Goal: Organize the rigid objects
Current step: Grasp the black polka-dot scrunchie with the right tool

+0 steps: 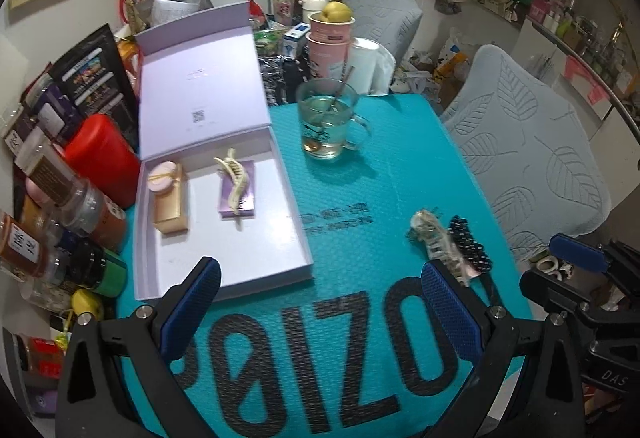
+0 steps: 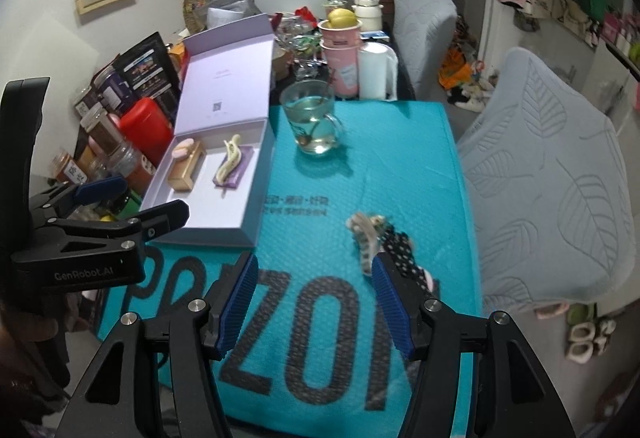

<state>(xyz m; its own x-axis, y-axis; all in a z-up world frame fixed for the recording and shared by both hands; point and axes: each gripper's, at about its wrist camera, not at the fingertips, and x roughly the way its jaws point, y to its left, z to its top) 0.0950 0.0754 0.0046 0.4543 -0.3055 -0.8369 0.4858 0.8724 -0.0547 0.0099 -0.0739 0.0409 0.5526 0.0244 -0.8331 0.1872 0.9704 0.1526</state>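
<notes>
An open lavender box point(image 1: 248, 238) lies at the left of the teal mat point(image 1: 360, 197). In its tray sit a gold box point(image 1: 170, 205) and a cream hair claw point(image 1: 234, 181) resting on a small purple box. A mottled claw clip point(image 1: 430, 234) and a black beaded clip point(image 1: 470, 242) lie on the mat at the right. My left gripper point(image 1: 320, 314) is open wide over the mat's lettering, with nothing between its fingers. My right gripper point(image 2: 316, 302) is partly open and holds nothing. Its right finger is just in front of the mottled clip point(image 2: 366, 242) and the beaded clip point(image 2: 400, 252).
A glass mug point(image 1: 328, 121) of water with a spoon stands mid-mat. Jars point(image 1: 60, 197) and a red canister point(image 1: 100, 157) crowd the left edge. Stacked pink cups point(image 1: 330, 41) and clutter line the back. Grey covered chairs point(image 1: 532, 157) stand to the right.
</notes>
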